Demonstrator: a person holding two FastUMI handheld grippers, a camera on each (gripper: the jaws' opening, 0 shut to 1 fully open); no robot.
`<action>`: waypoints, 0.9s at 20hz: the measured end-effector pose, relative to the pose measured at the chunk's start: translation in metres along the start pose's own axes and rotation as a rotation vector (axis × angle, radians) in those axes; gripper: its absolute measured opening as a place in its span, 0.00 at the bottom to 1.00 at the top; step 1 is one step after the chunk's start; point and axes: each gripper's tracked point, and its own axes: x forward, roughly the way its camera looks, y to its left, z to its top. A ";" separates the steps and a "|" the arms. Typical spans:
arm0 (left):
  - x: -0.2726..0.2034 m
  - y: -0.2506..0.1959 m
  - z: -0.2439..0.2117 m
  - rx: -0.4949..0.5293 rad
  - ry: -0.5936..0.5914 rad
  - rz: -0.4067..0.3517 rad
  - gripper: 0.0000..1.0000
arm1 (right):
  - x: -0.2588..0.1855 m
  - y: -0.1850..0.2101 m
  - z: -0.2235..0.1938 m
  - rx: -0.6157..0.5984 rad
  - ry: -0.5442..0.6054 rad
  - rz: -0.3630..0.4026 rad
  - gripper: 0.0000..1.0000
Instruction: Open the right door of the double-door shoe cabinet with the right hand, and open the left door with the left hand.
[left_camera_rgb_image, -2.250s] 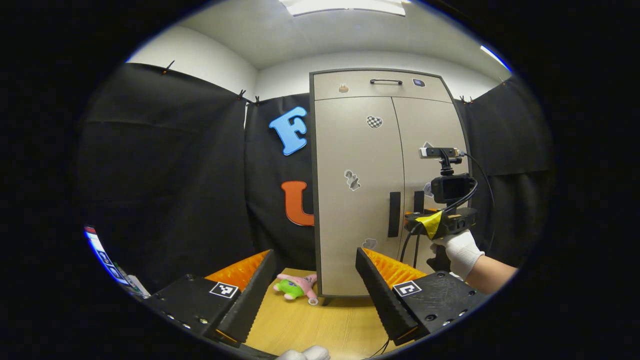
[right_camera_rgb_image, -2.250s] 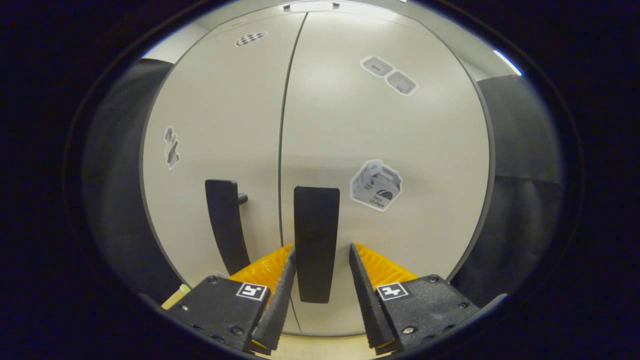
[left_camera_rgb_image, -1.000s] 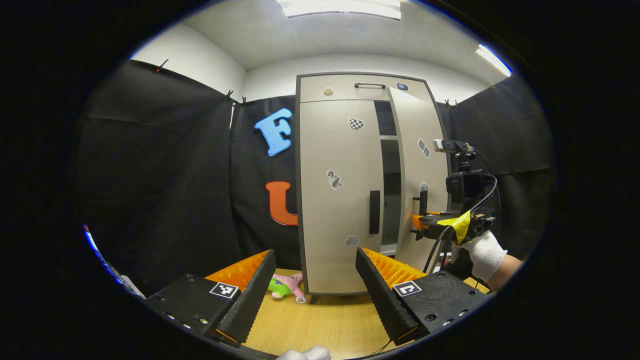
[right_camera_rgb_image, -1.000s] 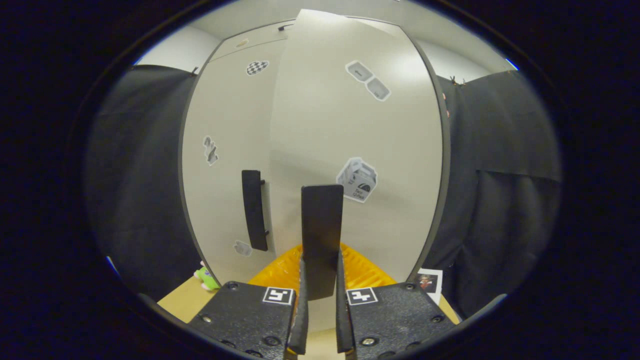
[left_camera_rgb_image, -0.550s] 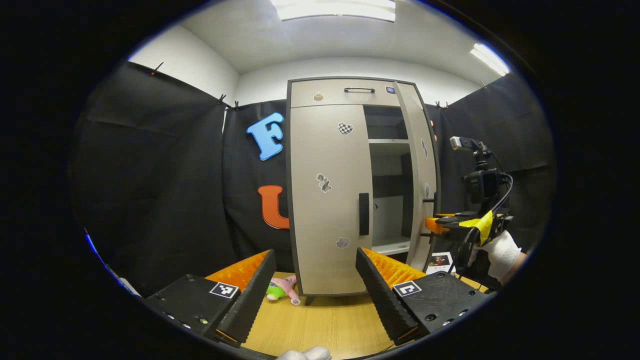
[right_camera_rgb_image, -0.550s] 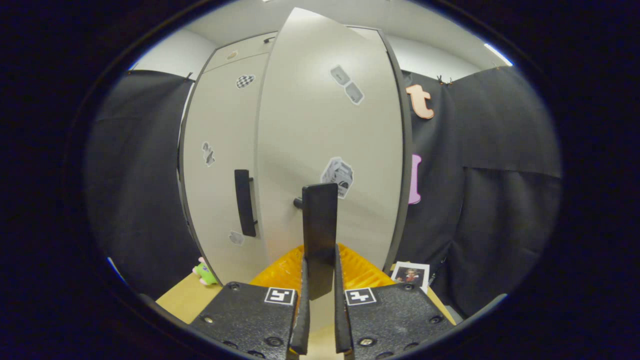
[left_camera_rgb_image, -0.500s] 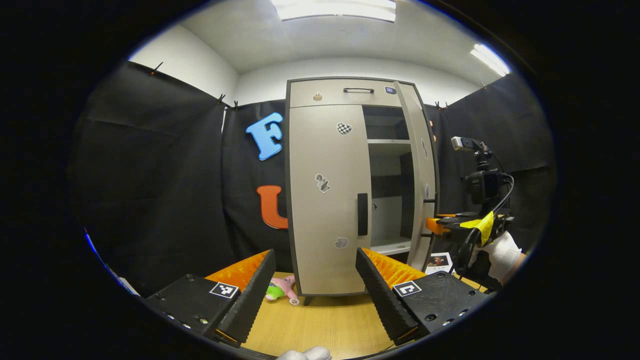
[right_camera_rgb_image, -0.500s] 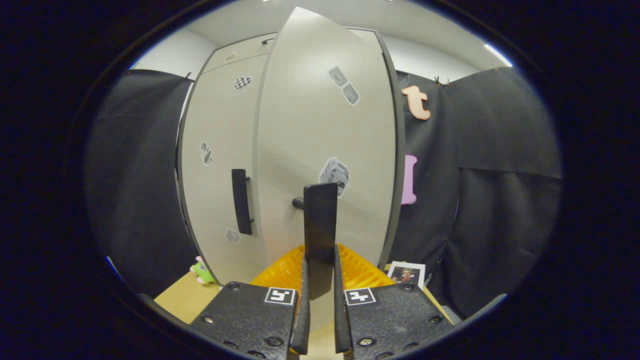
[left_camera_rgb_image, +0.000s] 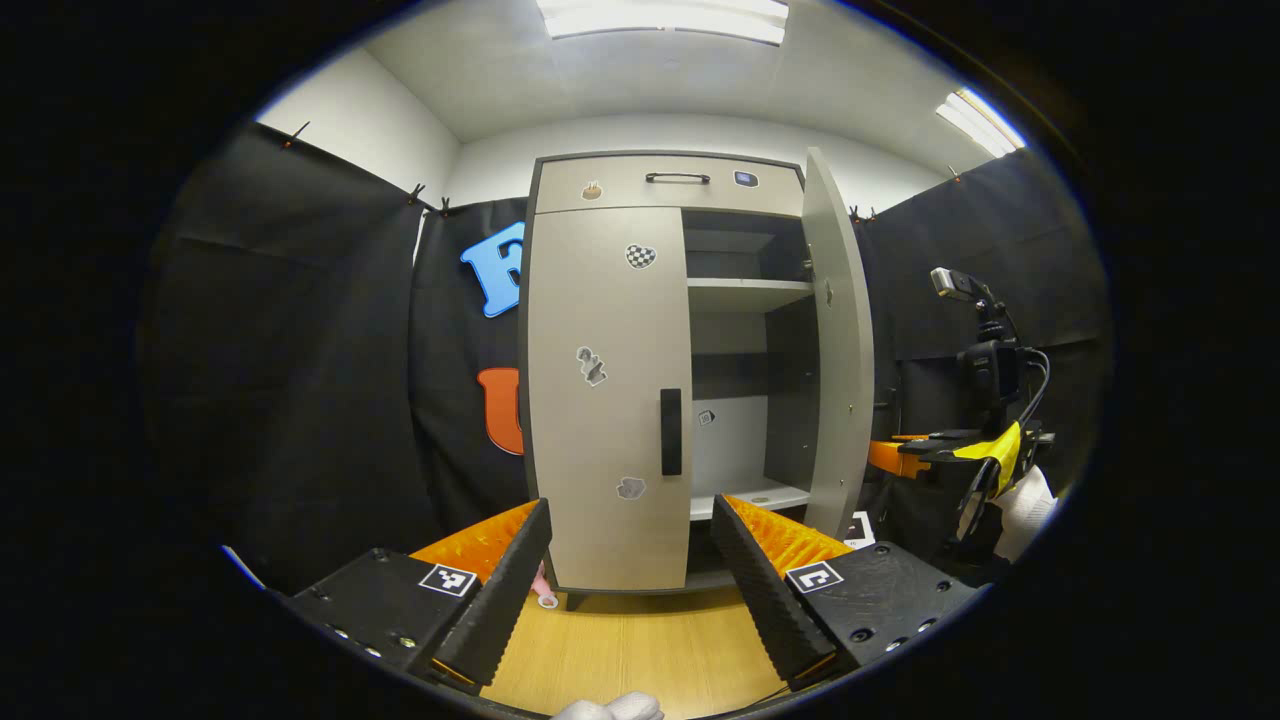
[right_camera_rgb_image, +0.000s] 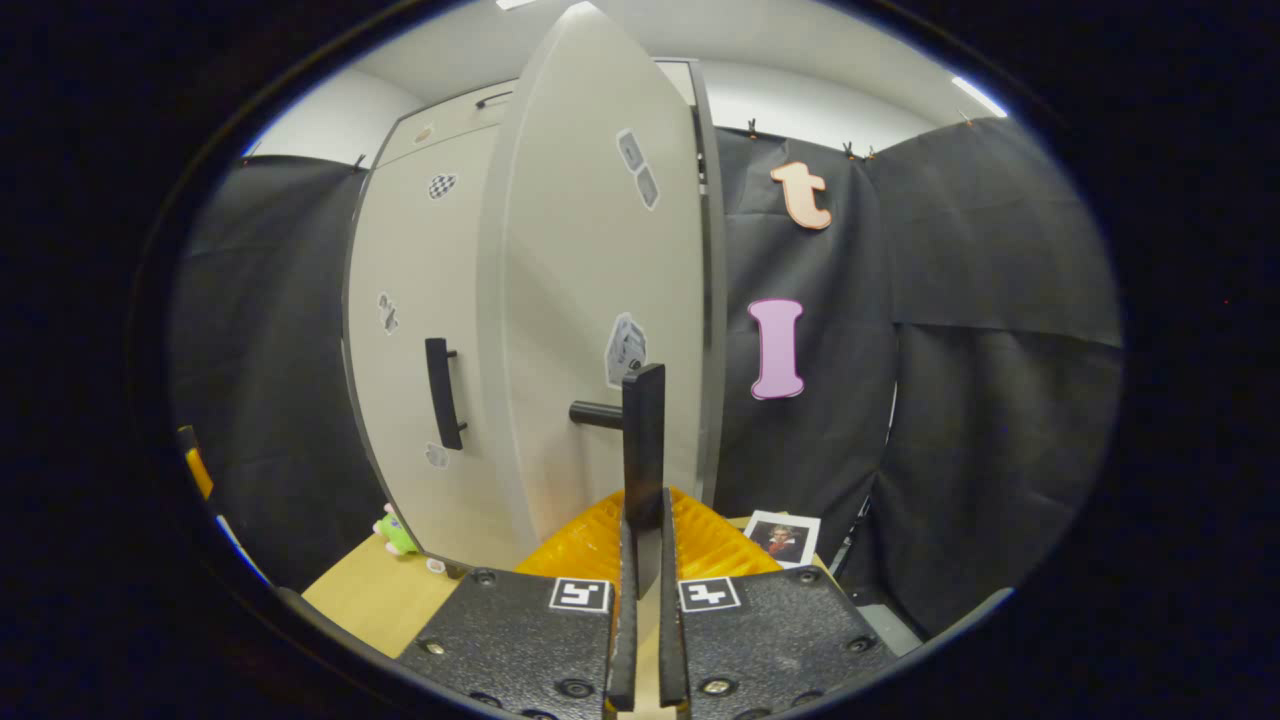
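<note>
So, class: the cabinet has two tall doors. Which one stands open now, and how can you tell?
The right door is open: it is swung outward, showing shelves inside, with the right tool clamped on its handle. The left door sits flush, closed.

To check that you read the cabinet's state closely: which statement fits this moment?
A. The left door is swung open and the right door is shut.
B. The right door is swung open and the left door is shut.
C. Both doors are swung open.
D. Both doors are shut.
B: the right door stands swung out, baring the shelves, with the right gripper shut on its handle; the left door sits flush.
</note>
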 end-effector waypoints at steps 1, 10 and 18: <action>0.000 -0.005 0.001 0.002 -0.002 0.000 0.96 | -0.001 -0.009 0.000 -0.006 0.000 0.001 0.11; 0.001 -0.063 0.003 -0.008 0.013 0.001 0.96 | -0.003 -0.078 0.002 -0.001 0.004 0.025 0.04; 0.001 -0.068 0.004 0.014 0.026 0.059 0.96 | 0.002 -0.081 0.003 -0.030 0.004 0.066 0.04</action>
